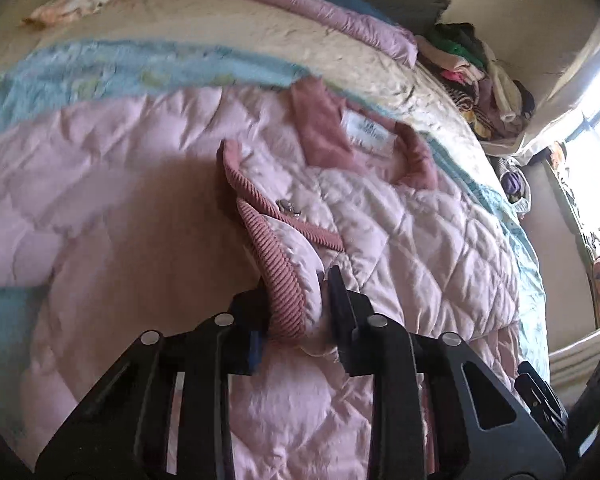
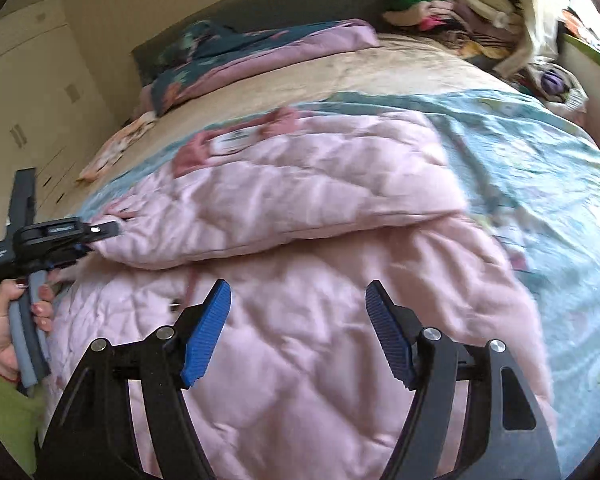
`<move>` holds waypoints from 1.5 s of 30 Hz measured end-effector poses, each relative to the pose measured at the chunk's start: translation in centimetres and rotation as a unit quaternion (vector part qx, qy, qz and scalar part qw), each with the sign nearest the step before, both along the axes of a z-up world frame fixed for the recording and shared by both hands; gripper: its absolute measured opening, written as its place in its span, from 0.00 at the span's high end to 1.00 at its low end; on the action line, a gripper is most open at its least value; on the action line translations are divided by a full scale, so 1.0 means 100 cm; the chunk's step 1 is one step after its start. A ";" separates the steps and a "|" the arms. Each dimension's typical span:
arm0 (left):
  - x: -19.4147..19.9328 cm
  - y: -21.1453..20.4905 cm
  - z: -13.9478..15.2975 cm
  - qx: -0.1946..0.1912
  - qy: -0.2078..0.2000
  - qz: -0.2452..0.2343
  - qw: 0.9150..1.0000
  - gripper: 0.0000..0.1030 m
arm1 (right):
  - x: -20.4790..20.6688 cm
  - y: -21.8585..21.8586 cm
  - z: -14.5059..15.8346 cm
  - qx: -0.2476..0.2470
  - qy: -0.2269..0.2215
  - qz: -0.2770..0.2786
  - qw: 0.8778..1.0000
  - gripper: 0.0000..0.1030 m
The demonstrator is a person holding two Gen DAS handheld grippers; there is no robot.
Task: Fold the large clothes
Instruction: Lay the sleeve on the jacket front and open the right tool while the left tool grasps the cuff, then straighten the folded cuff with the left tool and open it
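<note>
A large pink quilted jacket (image 1: pixel 400 236) with a ribbed dusty-pink collar and trim lies spread on the bed; it also shows in the right wrist view (image 2: pixel 300 360). My left gripper (image 1: pixel 296 312) is shut on the jacket's ribbed front edge (image 1: pixel 284 296). In the right wrist view the left gripper (image 2: pixel 100 232) holds that edge at the far left, with one panel folded over the body. My right gripper (image 2: pixel 298 332) is open and empty, hovering over the jacket's lower body.
The bed has a light blue patterned sheet (image 2: pixel 520 152) and a beige blanket (image 1: pixel 260 40). A folded purple and teal quilt (image 2: pixel 260 52) lies at the head. A pile of clothes (image 2: pixel 460 4) sits at the far corner. White cupboards (image 2: pixel 28 92) stand left.
</note>
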State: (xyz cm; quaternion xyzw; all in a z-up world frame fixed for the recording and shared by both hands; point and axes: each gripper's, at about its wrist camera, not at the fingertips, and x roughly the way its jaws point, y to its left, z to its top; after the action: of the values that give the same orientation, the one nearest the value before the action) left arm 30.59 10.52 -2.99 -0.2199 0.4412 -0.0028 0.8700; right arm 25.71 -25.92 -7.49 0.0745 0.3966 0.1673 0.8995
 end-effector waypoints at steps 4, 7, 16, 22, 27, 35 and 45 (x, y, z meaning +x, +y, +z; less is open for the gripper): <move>0.005 0.013 0.028 0.007 -0.035 0.003 0.999 0.84 | 0.003 -0.021 0.009 0.004 -0.009 -0.027 1.000 0.33; 0.008 0.018 0.039 0.028 -0.050 0.009 0.998 0.84 | 0.011 -0.030 0.016 0.004 -0.019 -0.040 0.999 0.33; 0.000 0.023 -0.015 0.050 0.003 0.007 0.999 0.84 | 0.060 -0.014 0.029 -0.035 -0.018 -0.038 0.999 0.33; -0.005 0.020 -0.022 0.061 0.007 0.004 0.998 0.84 | 0.097 0.017 0.025 -0.066 -0.007 0.001 0.998 0.33; -0.005 0.019 -0.022 0.065 0.006 0.001 0.998 0.84 | 0.122 0.022 0.007 -0.079 0.026 0.000 0.997 0.33; -0.004 0.013 -0.024 0.063 0.006 -0.004 0.998 0.82 | 0.138 -0.004 -0.038 -0.084 0.069 -0.027 0.994 0.33; -0.006 0.007 -0.018 0.080 0.004 -0.007 0.997 0.79 | 0.126 -0.002 -0.034 -0.091 0.059 -0.044 0.993 0.32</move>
State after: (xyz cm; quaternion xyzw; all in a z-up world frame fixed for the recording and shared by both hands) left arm 29.97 11.19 -4.75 -0.1464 0.4450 0.0278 0.8831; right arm 38.36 -26.07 -10.92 0.0193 0.4585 0.0857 0.8843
